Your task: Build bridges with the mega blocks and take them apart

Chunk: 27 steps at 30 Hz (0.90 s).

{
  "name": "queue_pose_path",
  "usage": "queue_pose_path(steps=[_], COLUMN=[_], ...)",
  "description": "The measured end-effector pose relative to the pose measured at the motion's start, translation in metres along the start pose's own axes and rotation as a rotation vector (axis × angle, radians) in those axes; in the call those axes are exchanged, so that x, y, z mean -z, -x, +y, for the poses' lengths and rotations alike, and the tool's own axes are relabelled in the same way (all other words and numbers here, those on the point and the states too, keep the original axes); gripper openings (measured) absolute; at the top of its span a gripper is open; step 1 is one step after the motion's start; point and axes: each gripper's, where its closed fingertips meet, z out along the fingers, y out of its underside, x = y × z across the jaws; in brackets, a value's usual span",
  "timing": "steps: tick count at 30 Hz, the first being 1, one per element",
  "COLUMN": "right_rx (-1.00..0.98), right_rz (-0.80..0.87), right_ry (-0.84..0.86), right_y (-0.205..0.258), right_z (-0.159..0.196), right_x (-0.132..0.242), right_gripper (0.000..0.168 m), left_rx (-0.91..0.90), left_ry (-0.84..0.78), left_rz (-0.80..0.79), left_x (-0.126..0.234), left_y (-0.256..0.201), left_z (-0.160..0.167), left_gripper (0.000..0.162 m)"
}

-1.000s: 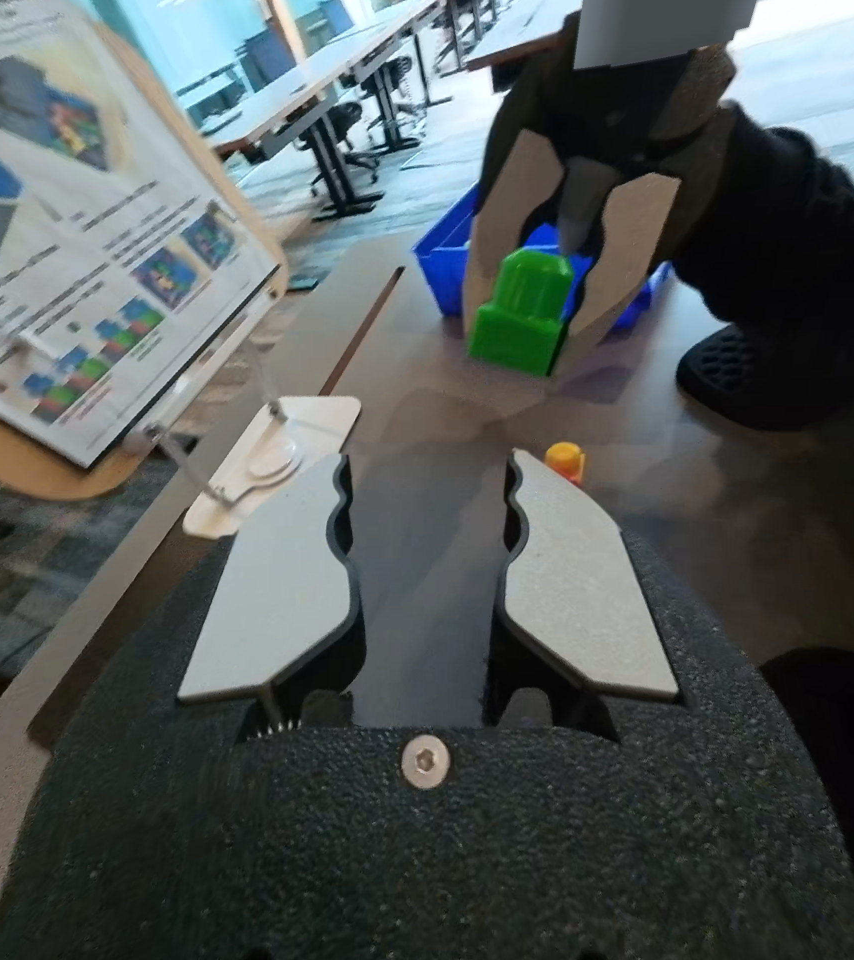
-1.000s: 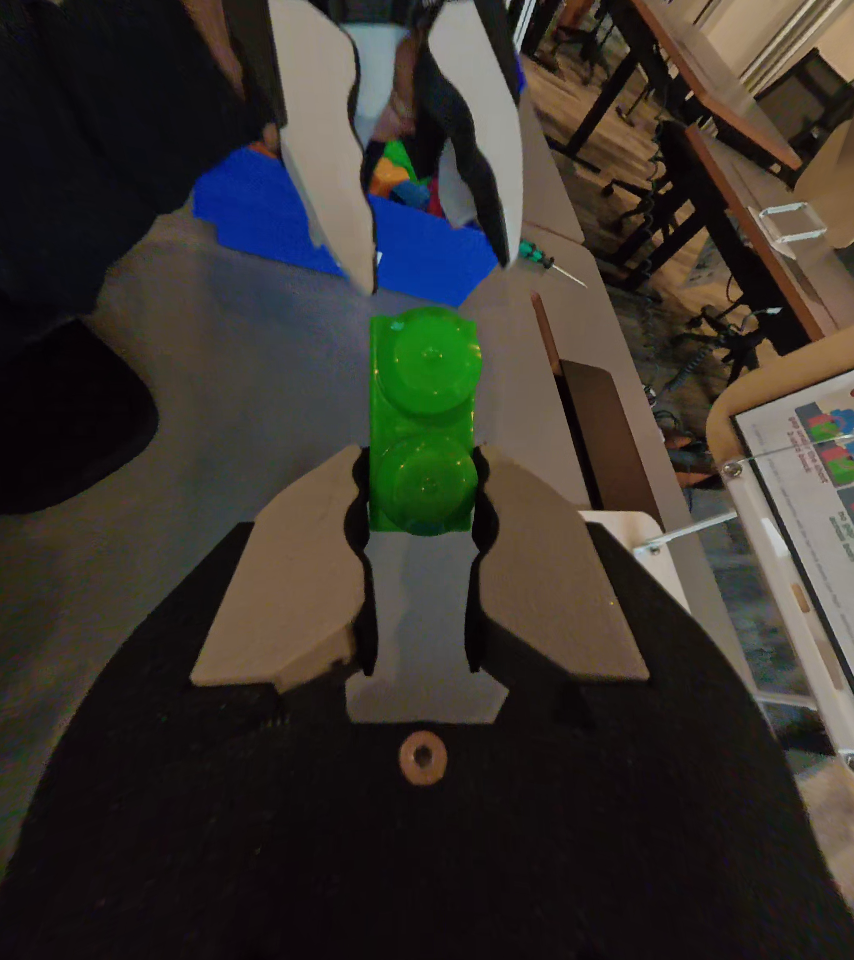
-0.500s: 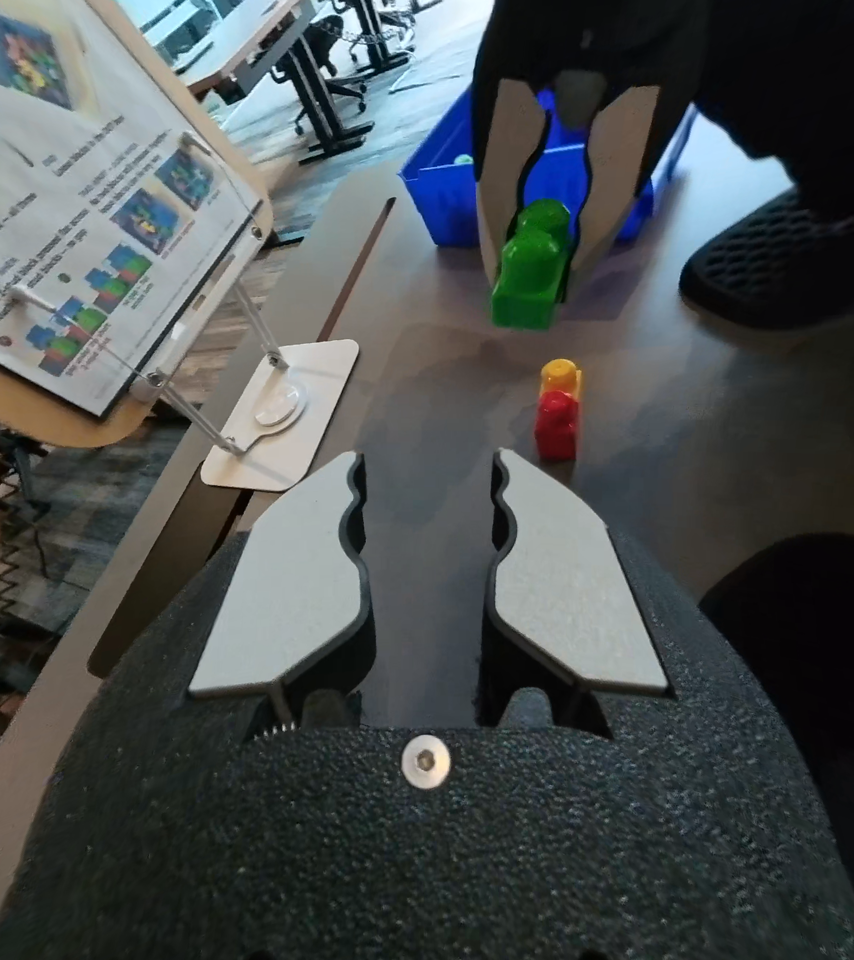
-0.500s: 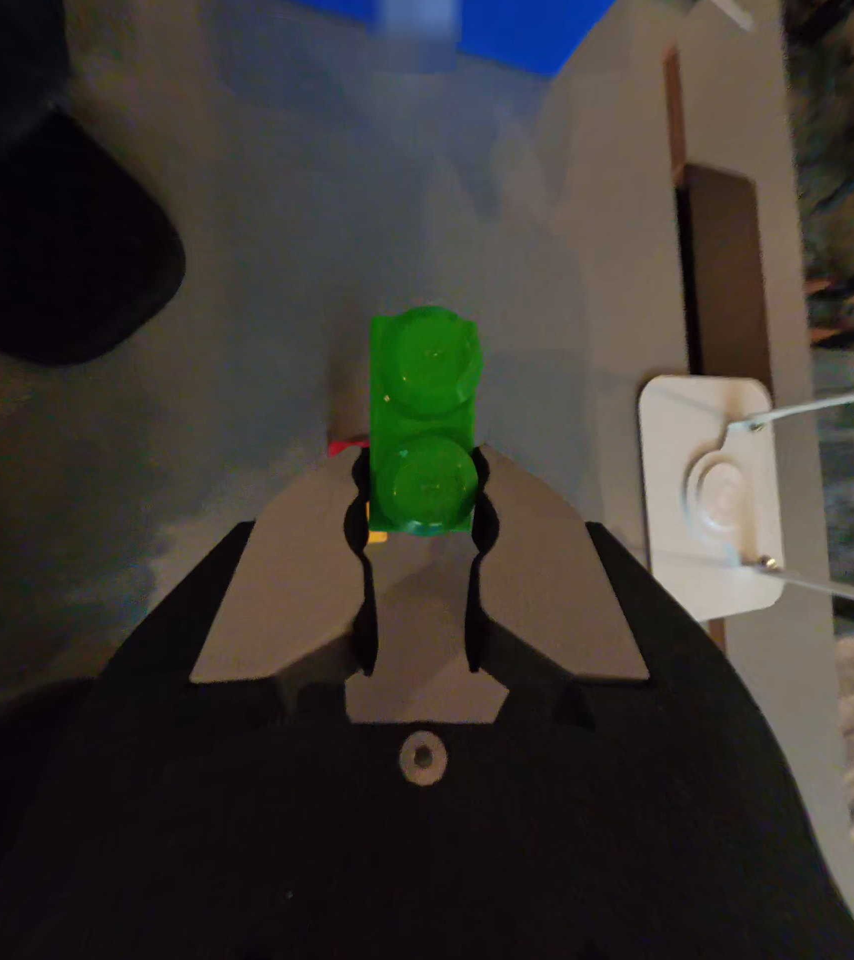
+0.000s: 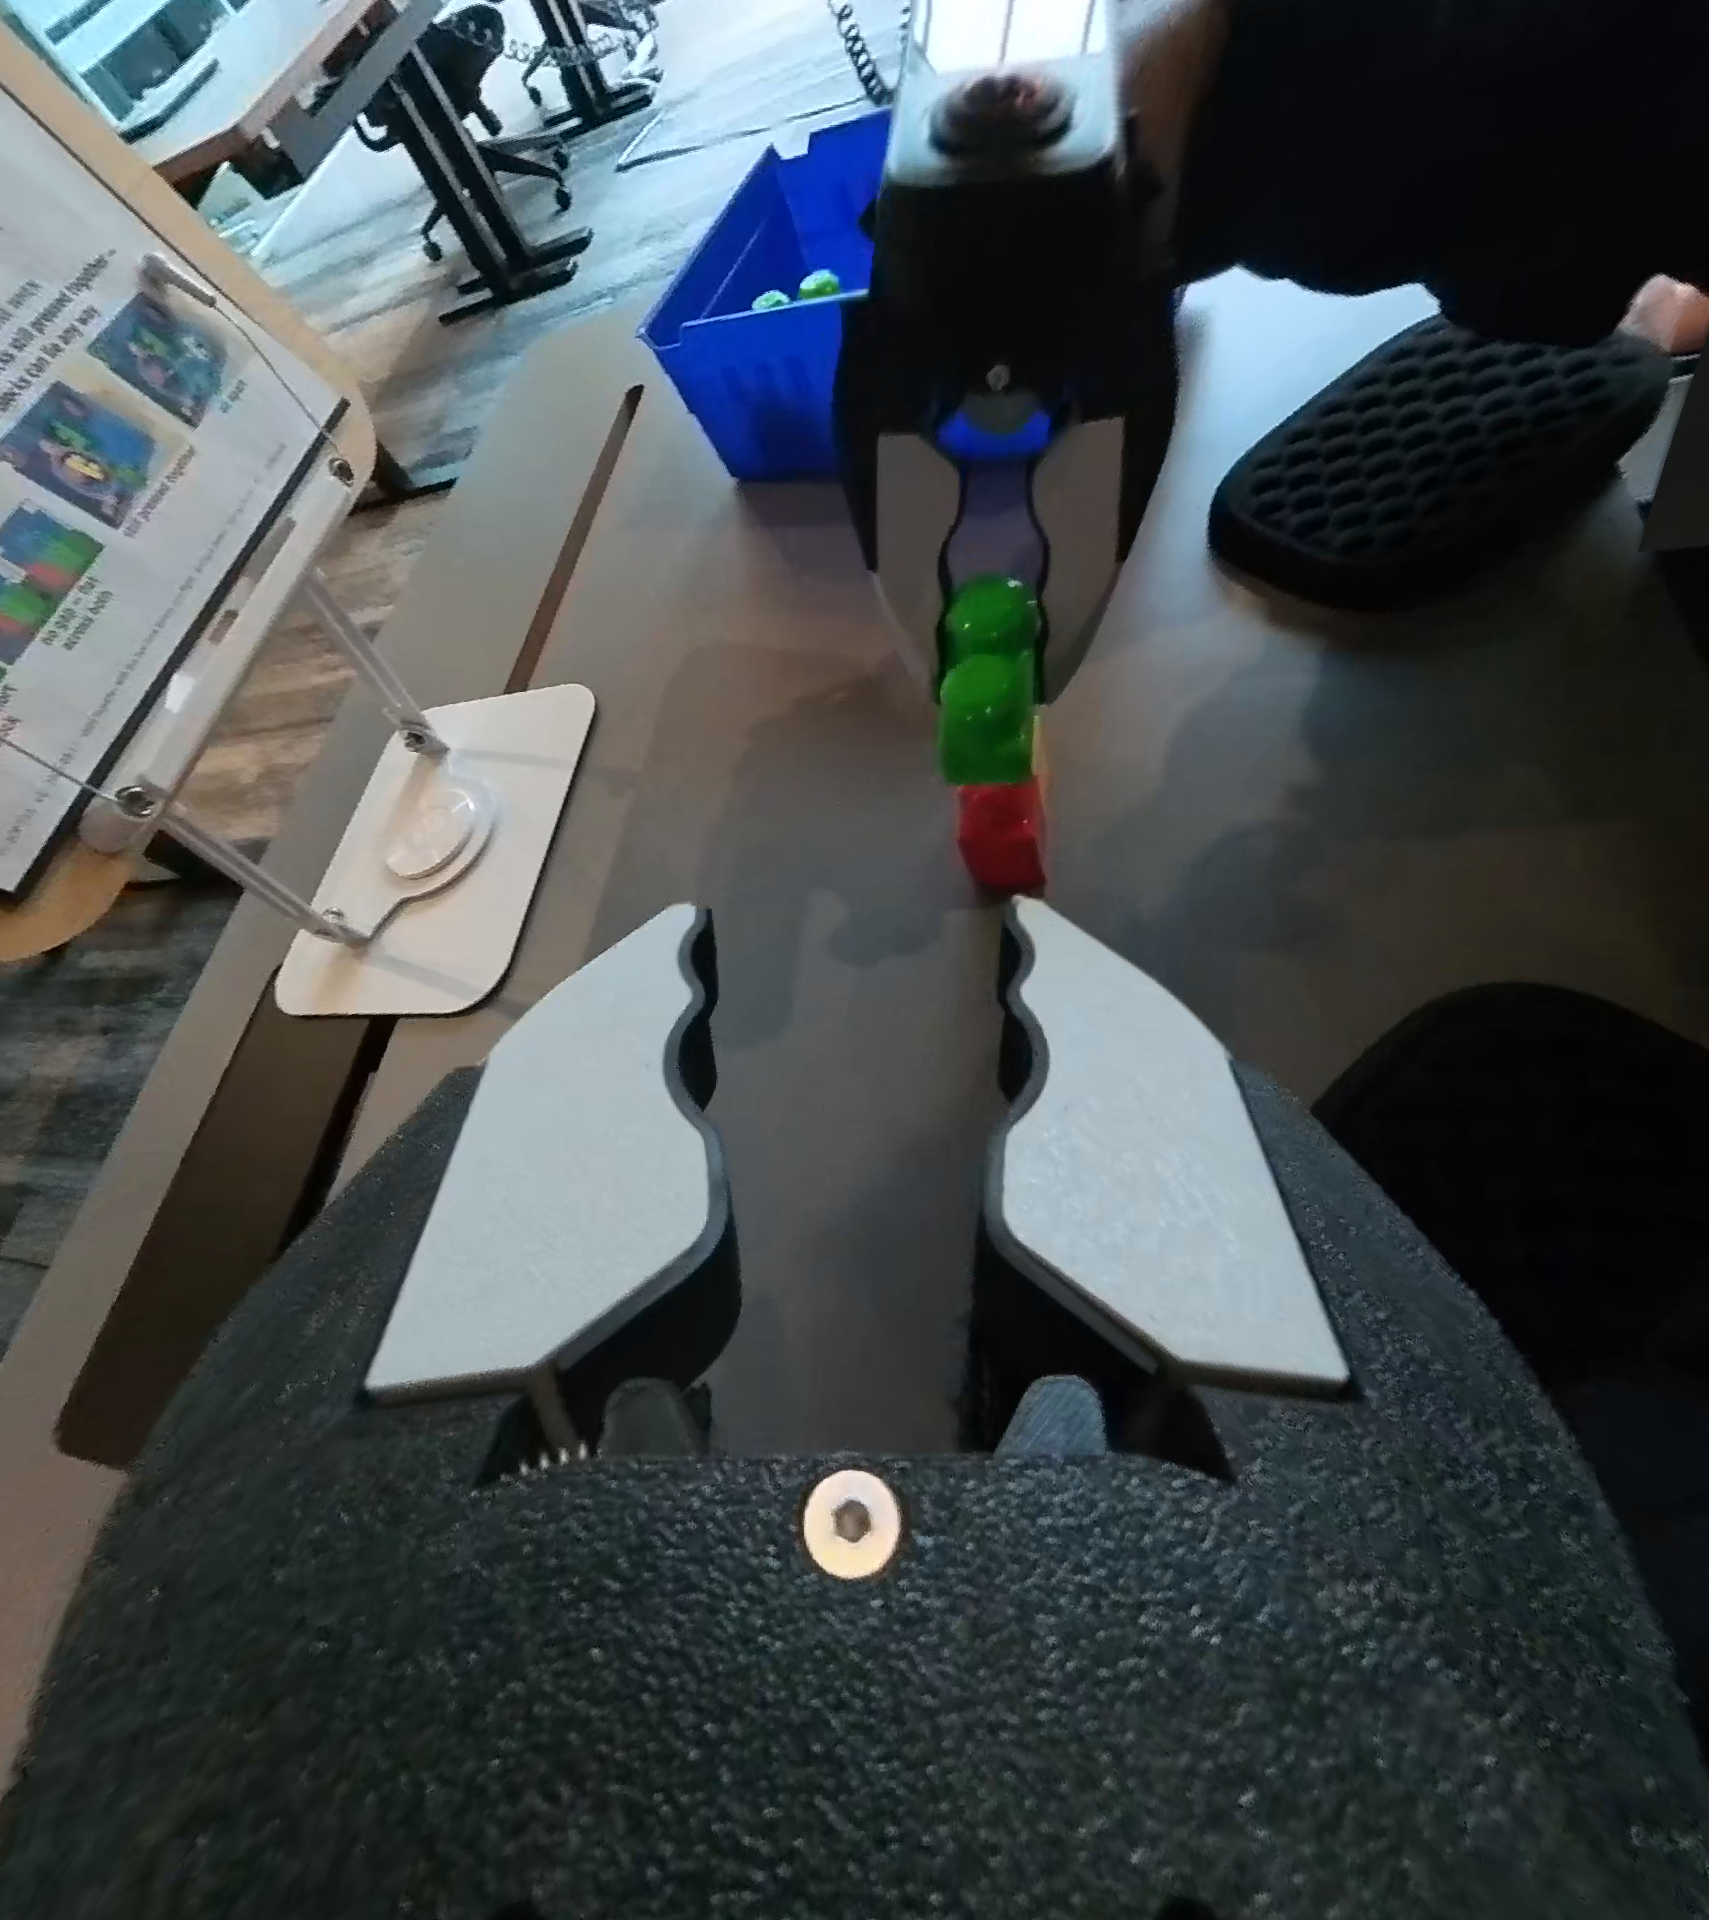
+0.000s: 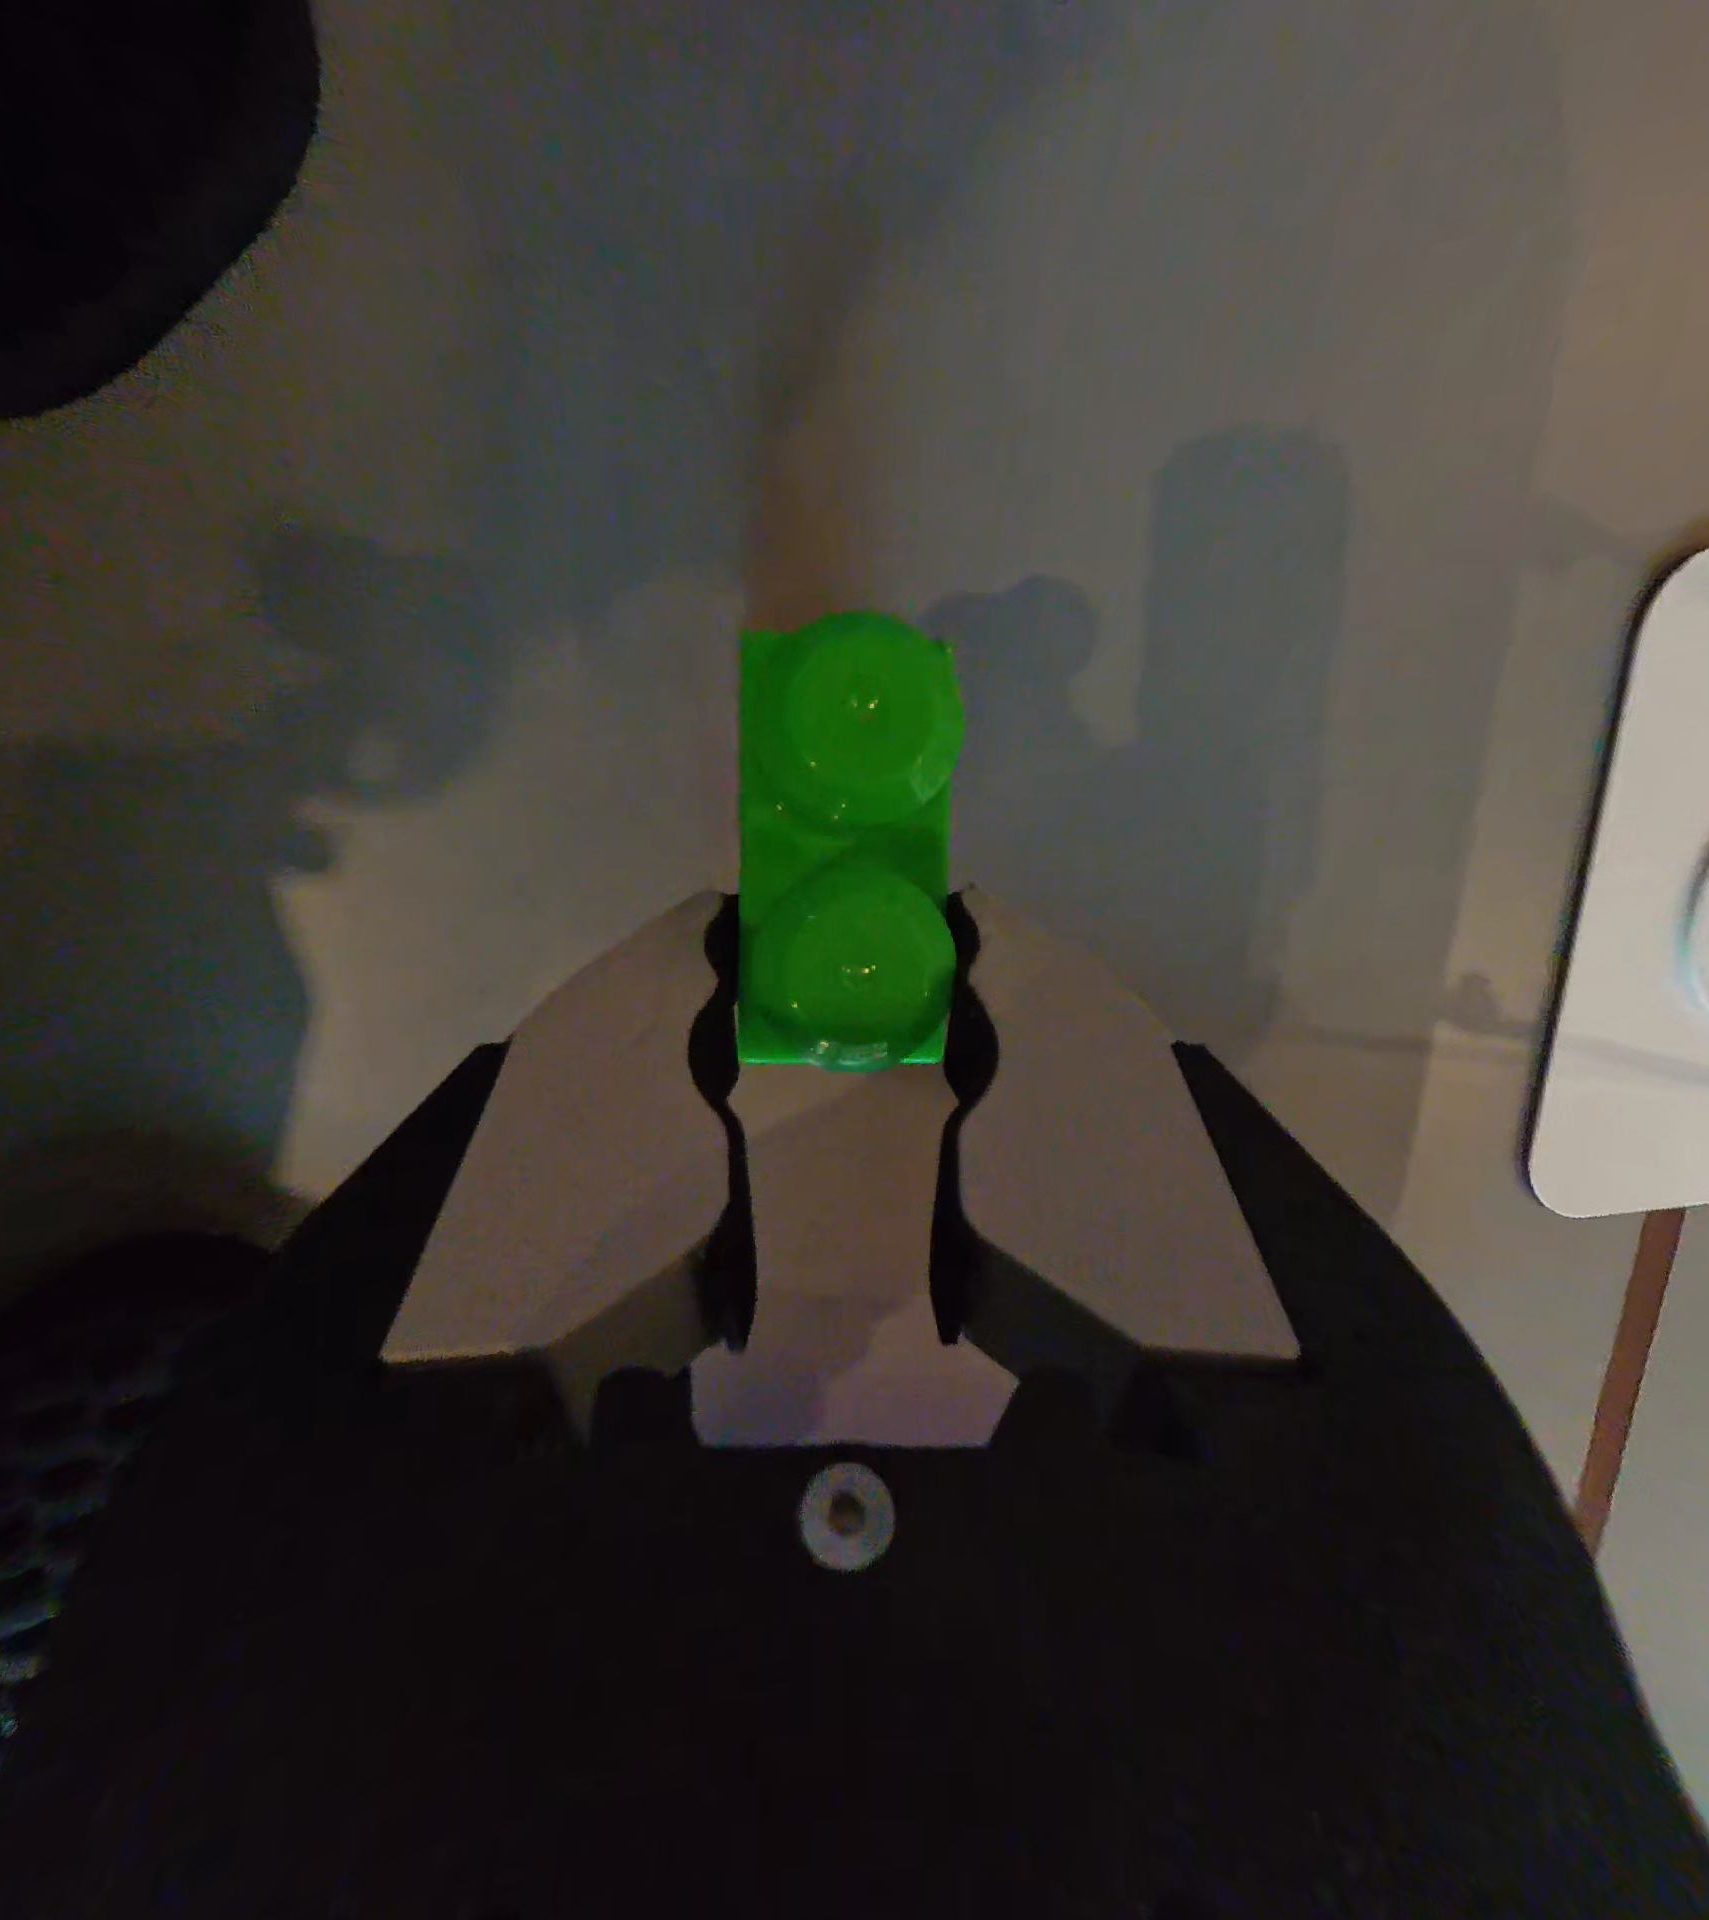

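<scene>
One pillar is in hand, the bridge barely begun: lower centre of the left wrist view, the left gripper (image 5: 855, 1023) gapes empty; right of centre, the right gripper (image 5: 997, 649) clamps a green two-stud block (image 5: 985, 707) onto the red block (image 5: 1002, 850); a second support seems unbuilt.
</scene>
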Motion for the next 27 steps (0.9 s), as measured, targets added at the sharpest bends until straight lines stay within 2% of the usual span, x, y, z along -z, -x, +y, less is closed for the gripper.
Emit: queue_pose_path(steps=[9, 27], right_rx=[-0.015, -0.033], right_rz=[-0.041, -0.071], right_ry=[0.044, 0.033], right_y=[-0.001, 0.002], right_z=[0.008, 0.012], right_x=[-0.010, -0.029], right_gripper=[0.036, 0.036], left_rx=[-0.003, -0.007], left_ry=[-0.028, -0.002], left_rz=[0.062, 0.060], left_x=[0.001, -0.005], left_y=[-0.011, -0.008], left_z=[-0.004, 0.000], left_gripper=[0.063, 0.062])
